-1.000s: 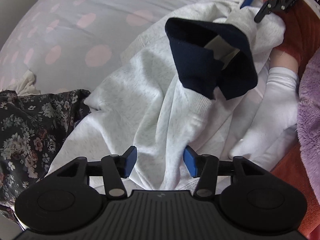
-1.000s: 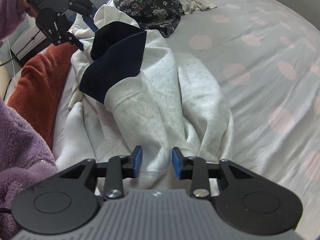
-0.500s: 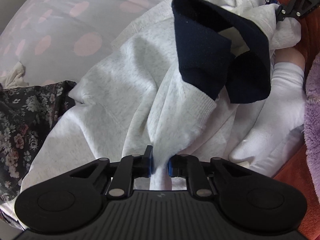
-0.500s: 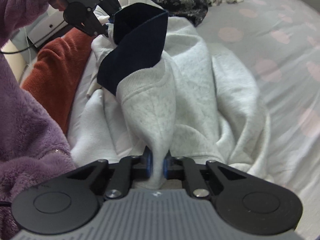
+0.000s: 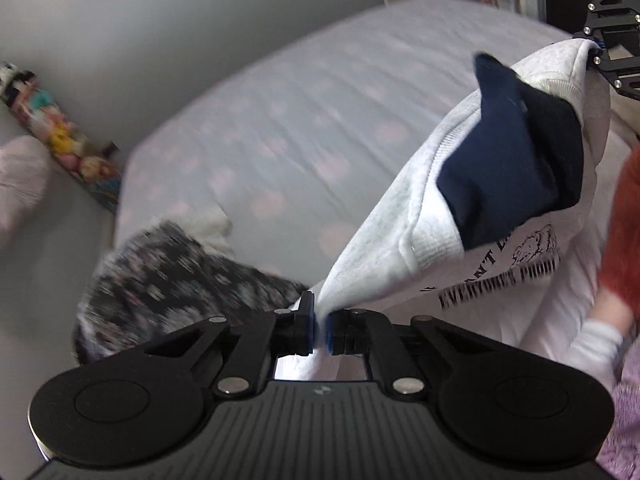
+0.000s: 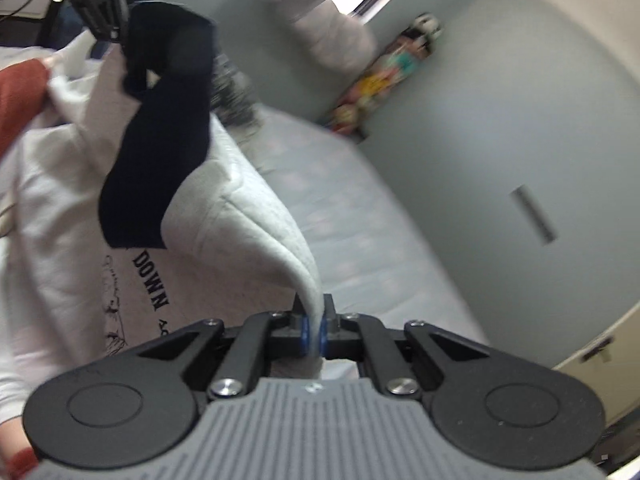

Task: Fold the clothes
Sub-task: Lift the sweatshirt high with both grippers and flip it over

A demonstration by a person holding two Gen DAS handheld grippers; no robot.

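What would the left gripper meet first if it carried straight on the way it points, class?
The left gripper is shut on the grey sweatshirt, so the cloth comes first. Beyond it, probably the dotted bedsheet, though depth is unclear.

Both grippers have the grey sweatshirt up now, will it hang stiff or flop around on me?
Likely floppy: the grey sweatshirt sags between the left gripper and right gripper. Its navy hood lining dangles loose and may swing.
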